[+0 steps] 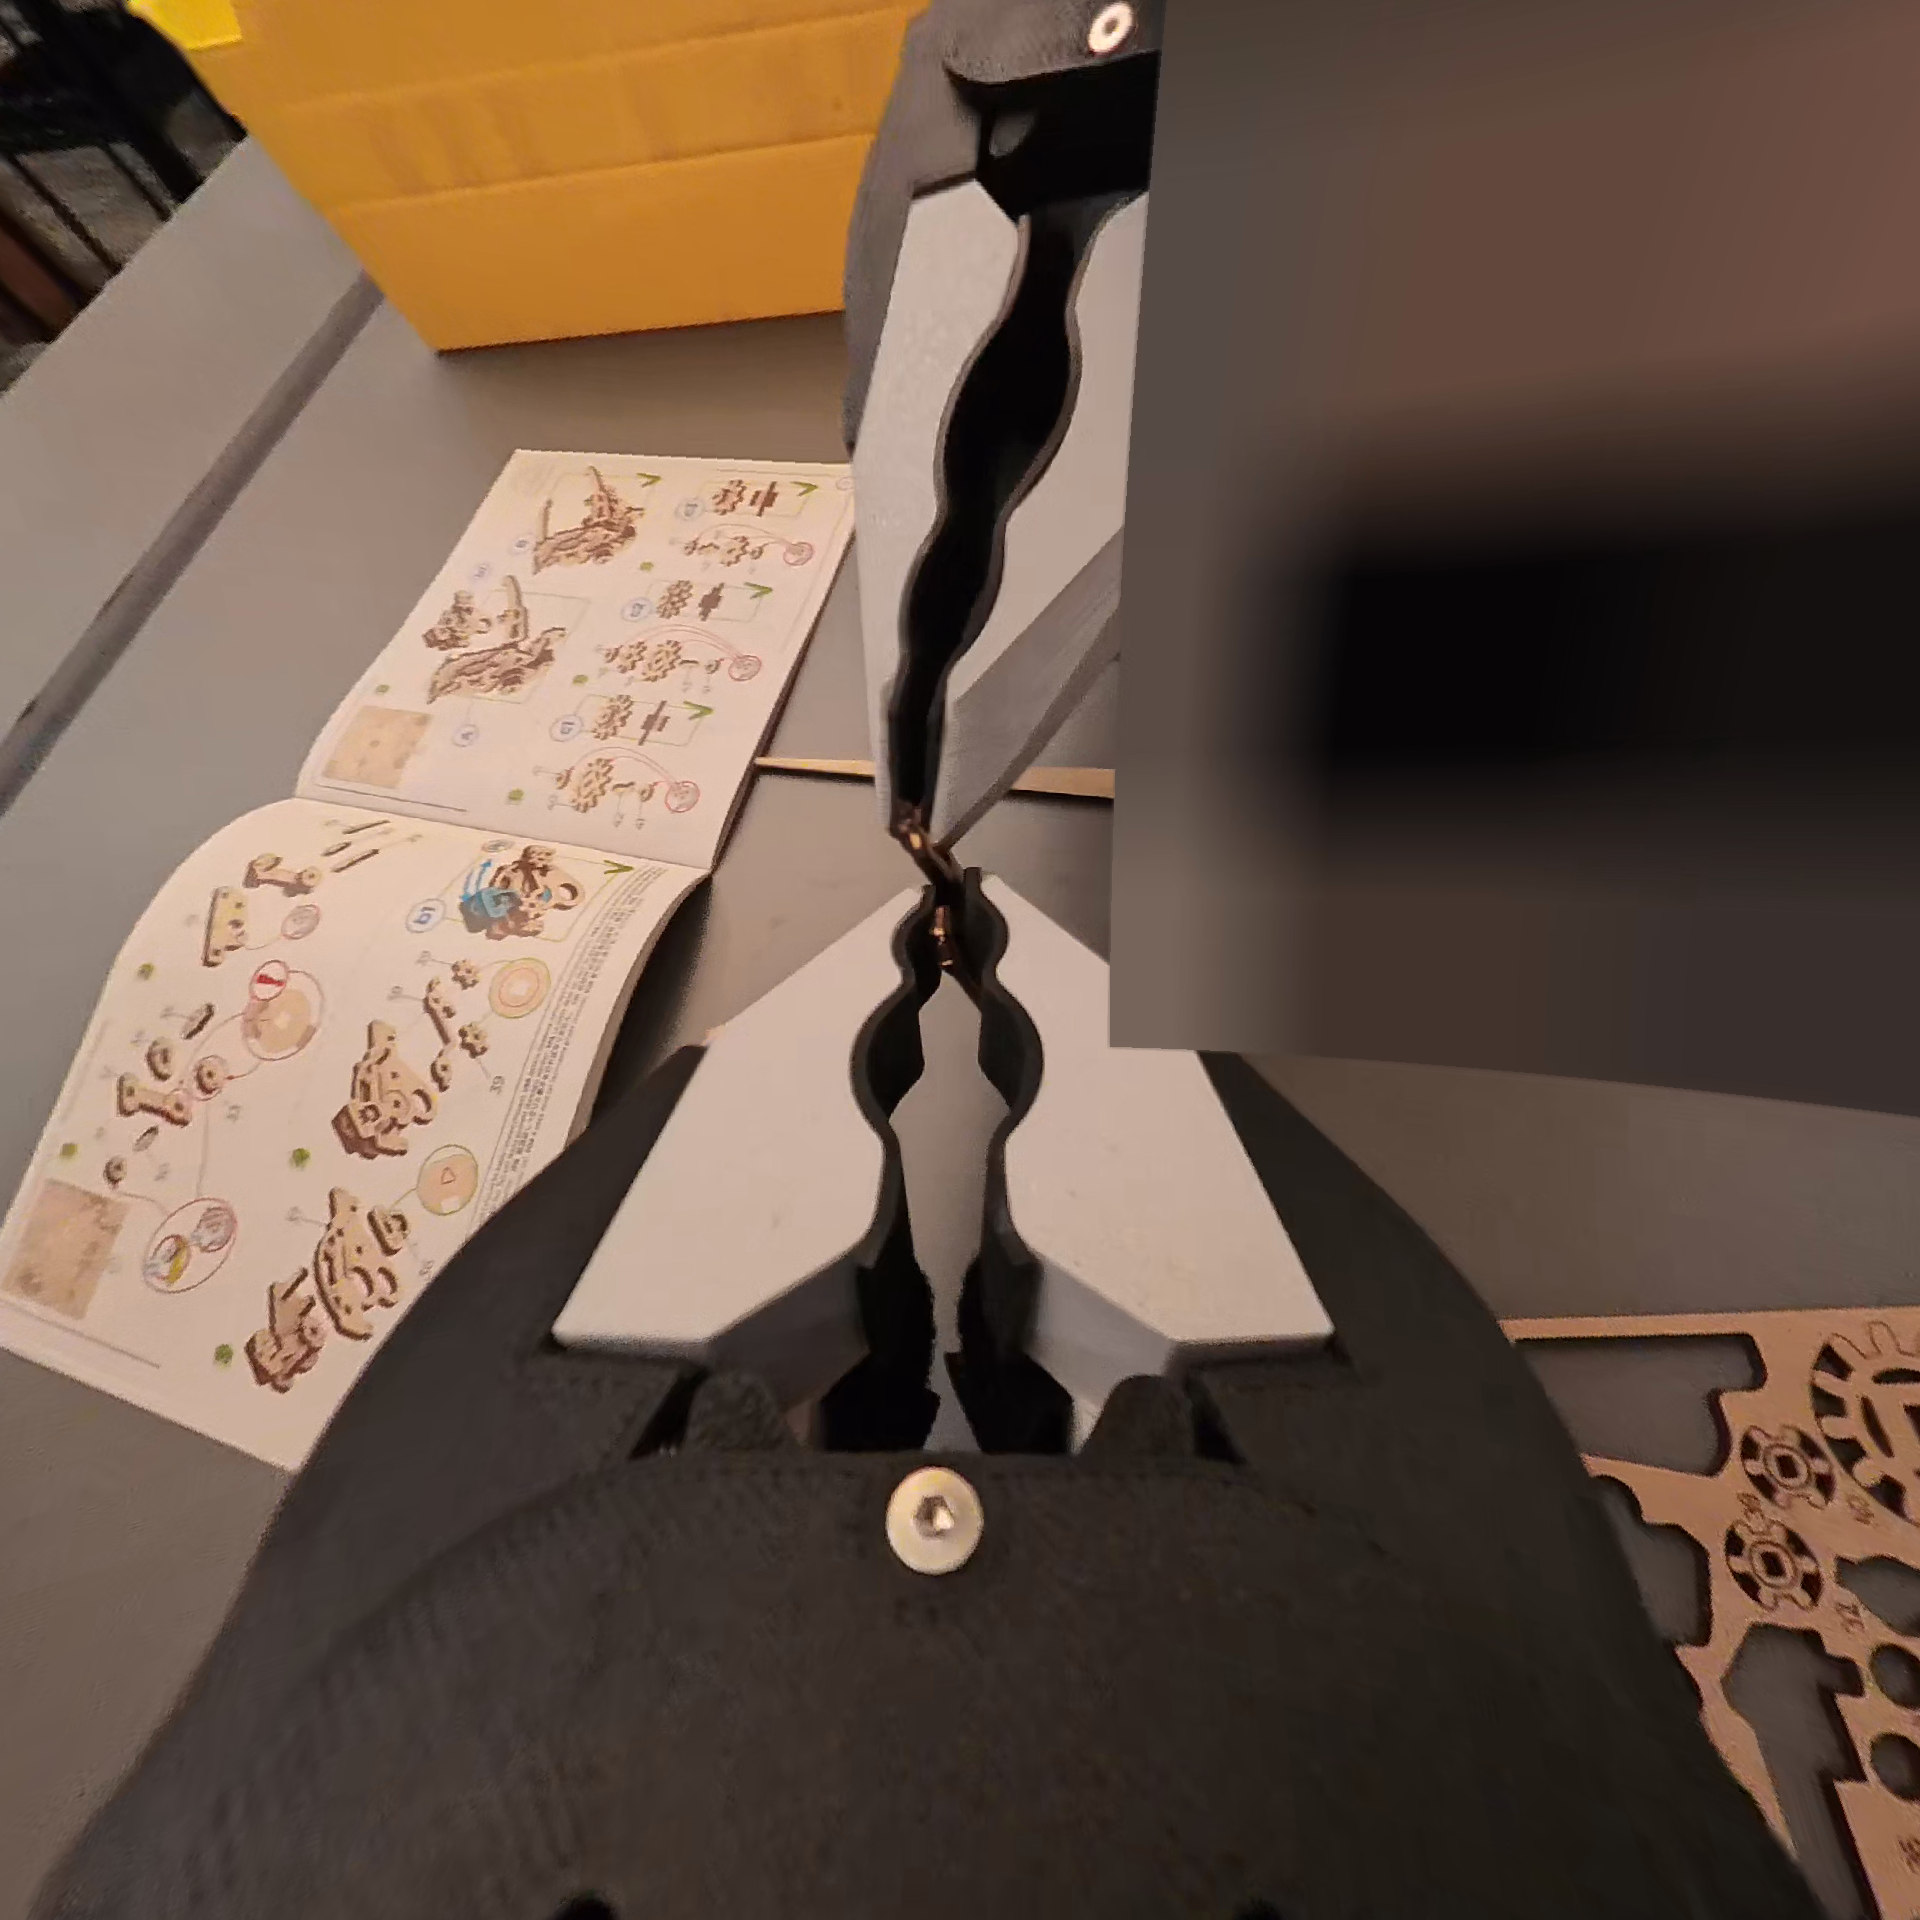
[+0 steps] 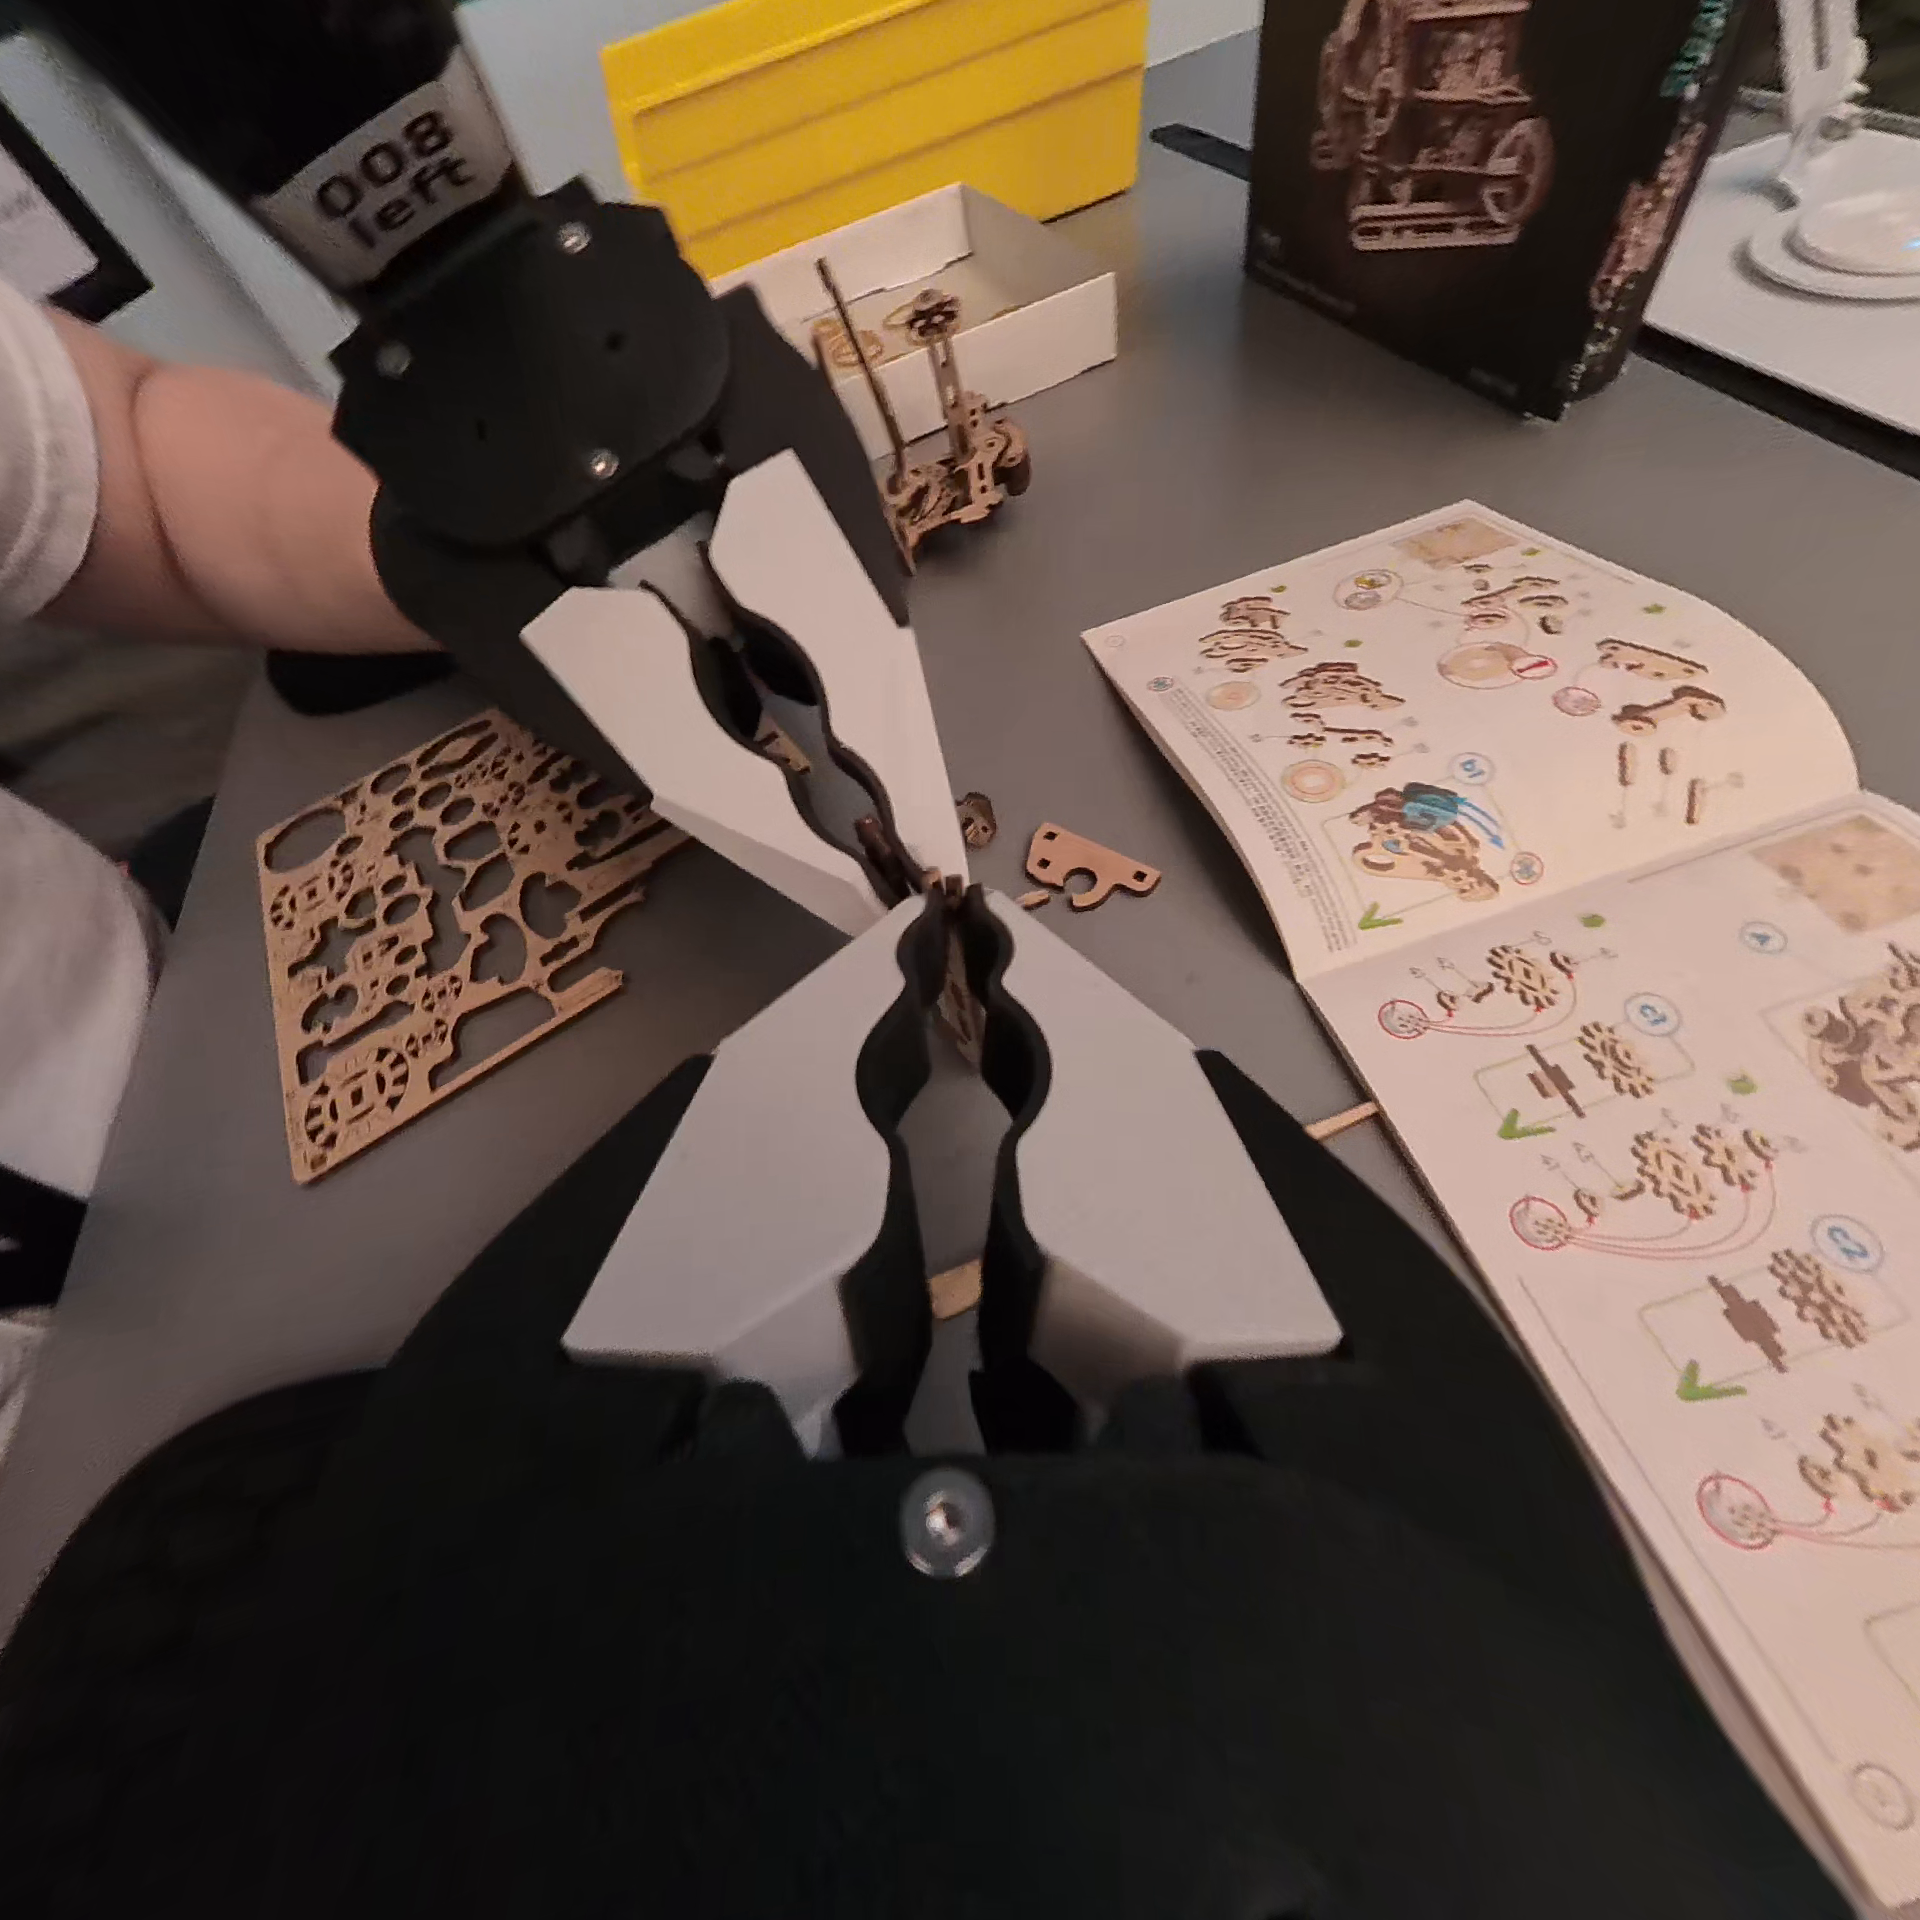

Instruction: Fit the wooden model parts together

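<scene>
**Two small wooden parts held tip to tip above the worktop**

Your left hand-held gripper (image 1: 940, 925) is clenched on a small wooden part (image 1: 941, 928); your right hand-held gripper (image 2: 945, 914) is clenched on a second wooden piece (image 2: 951, 997). Both tips meet, parts touching, just beside the open instruction booklet (image 2: 1538, 935) on the grey worktop (image 2: 1143, 540). Loose flat bracket (image 2: 1091, 864) lies betw. the tips & the booklet. Punched-out parts sheet (image 2: 416, 935) sits on the far side of the tips from the booklet. Partly built model (image 2: 951, 457) stands beyond the booklet, next to a white tray (image 2: 1039, 301) & yellow bin (image 2: 883, 125). Dark product box (image 2: 1455, 208) stands upright behind the booklet.
</scene>
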